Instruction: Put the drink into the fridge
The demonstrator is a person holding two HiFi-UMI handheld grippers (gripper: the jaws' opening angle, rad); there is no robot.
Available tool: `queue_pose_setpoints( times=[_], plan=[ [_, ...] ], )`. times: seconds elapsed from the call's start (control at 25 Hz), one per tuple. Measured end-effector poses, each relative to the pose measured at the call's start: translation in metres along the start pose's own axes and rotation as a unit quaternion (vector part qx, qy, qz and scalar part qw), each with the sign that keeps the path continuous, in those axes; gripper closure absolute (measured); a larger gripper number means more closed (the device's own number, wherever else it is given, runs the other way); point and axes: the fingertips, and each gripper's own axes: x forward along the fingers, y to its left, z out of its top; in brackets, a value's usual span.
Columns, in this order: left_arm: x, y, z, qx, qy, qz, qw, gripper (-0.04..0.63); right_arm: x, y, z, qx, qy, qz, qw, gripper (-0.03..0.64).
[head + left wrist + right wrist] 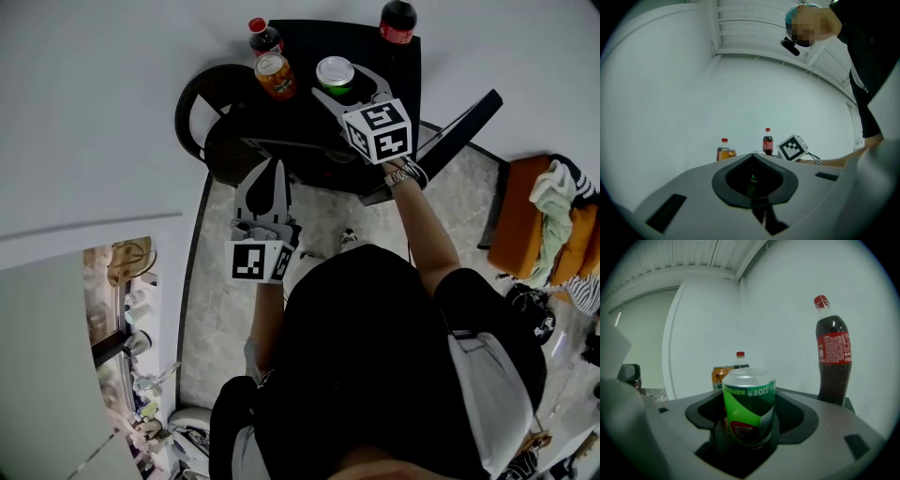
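The right claw (342,84) is spread wide. The green aluminium drink can with a silver top (749,406) stands right between its jaws, with a bit of gap on both sides, so it's not squeezed. The can has a white swoosh, a red patch low on the side and "330" printed near the rim. It's upright on the black desk (309,47), long axis vertical, lid facing up.

Just past the claw on its left is an orange soda can (276,76), and behind that a small dark cola bottle with a red cap (265,37). Off to the claw's right and further back is a tall cola bottle with a red label (833,357).

The left claw (271,169) is pinched shut with nothing in it. It hangs well short of the desk, nearer the person.

The label only shows in the right gripper view. From the head view you just get the can's round pale lid with a green ring. The left gripper view shows the bottles and the orange can far off, plus the right claw's marker cube.
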Motion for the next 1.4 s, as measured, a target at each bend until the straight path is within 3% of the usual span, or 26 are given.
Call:
queue_pose_setpoints(
  times=[0.52,0.8,0.96,1.08,1.4],
  plan=[
    [-0.009,0.009,-0.009,-0.008,0.006,0.009,0.9999,0.586,0.0,-0.004,-0.002,-0.007,0.0,-0.027,1.0,0.293],
    [-0.011,0.013,-0.011,-0.013,0.007,-0.016,0.9998,0.586,-0.013,-0.003,0.005,-0.006,-0.012,-0.045,0.999,0.293],
    [-0.013,0.018,-0.013,-0.018,0.006,-0.042,0.9989,0.586,-0.02,0.004,0.016,-0.004,-0.026,-0.062,0.998,0.293],
    [-0.011,0.023,-0.014,-0.023,0.008,-0.084,0.9962,0.586,-0.031,0.009,0.019,-0.001,-0.033,-0.09,0.995,0.293],
    [-0.022,0.046,-0.009,-0.029,0.014,-0.202,0.9789,0.586,-0.054,0.04,0.021,0.021,-0.043,-0.181,0.982,0.293]
  ],
)
